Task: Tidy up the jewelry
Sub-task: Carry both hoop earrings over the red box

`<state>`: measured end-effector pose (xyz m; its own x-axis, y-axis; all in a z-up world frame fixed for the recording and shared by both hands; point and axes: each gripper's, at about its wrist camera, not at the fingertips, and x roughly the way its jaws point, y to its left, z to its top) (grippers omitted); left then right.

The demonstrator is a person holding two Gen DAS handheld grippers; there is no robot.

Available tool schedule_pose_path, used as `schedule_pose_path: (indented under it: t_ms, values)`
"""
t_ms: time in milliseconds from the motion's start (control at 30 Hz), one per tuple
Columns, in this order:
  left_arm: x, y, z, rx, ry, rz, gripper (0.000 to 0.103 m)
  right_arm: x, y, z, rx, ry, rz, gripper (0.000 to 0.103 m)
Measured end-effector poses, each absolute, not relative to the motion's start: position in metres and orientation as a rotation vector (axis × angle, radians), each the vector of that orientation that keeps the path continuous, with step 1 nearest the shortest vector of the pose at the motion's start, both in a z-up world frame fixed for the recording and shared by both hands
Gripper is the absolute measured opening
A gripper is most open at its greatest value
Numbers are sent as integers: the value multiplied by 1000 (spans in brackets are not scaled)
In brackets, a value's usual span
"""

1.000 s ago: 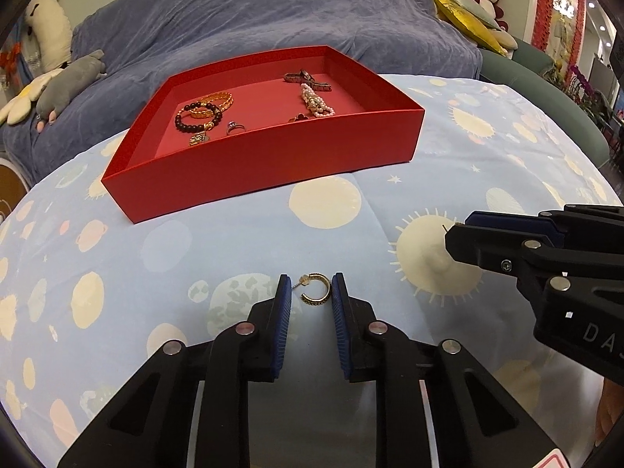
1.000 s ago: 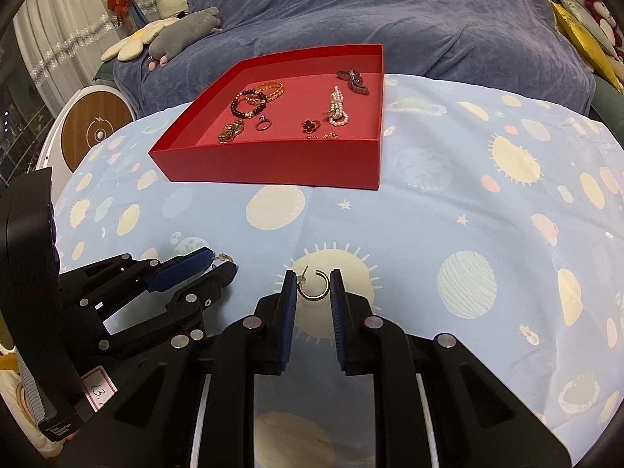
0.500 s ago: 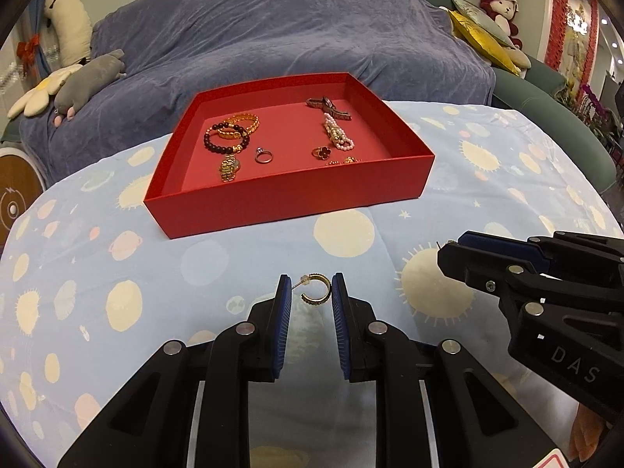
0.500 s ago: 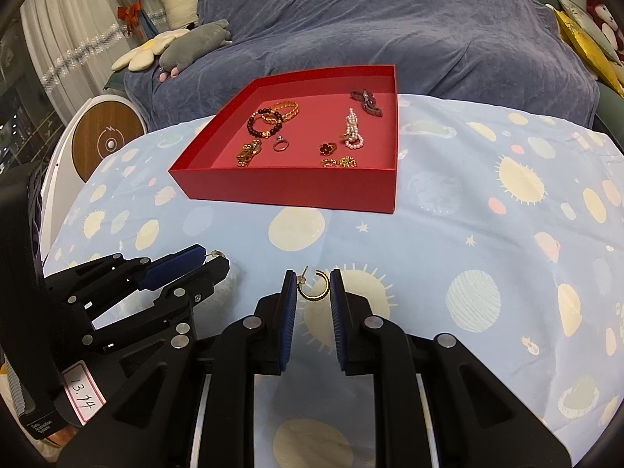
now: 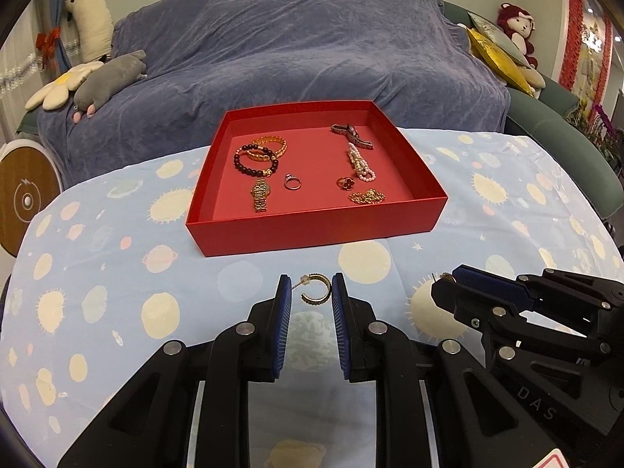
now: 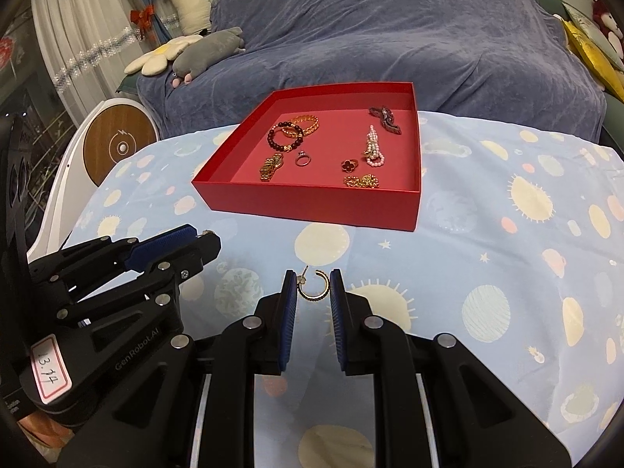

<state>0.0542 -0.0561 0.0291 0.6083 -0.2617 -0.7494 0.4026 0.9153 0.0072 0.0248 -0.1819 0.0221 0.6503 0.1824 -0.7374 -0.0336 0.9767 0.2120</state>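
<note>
Each claw is pinching a gold hoop earring: the left claw is gripping one hoop, the right claw the other. Both are hovering above the table, the red tray at twelve o'clock. The bracelets, rings and watch are already sitting inside; probably only these earrings are waiting to go in.

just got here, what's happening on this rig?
A person is sorting jewelry with two handheld grippers. The left gripper holds a gold hoop earring between its pads, and the right gripper holds a matching hoop. Both hang above the patterned cloth, short of the red tray, which already holds bracelets, rings, a watch and pearls.
</note>
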Motion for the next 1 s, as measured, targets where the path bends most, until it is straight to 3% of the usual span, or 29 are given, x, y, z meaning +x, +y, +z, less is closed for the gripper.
schedule_pose_path:
  t_ms: [633, 1000]
  values:
    - [68, -44, 42, 172, 811, -320, 18, 28, -178, 35, 191, 825, 147, 17]
    - [84, -49, 67, 203, 755, -300, 18, 48, -181, 74, 150, 754, 150, 16]
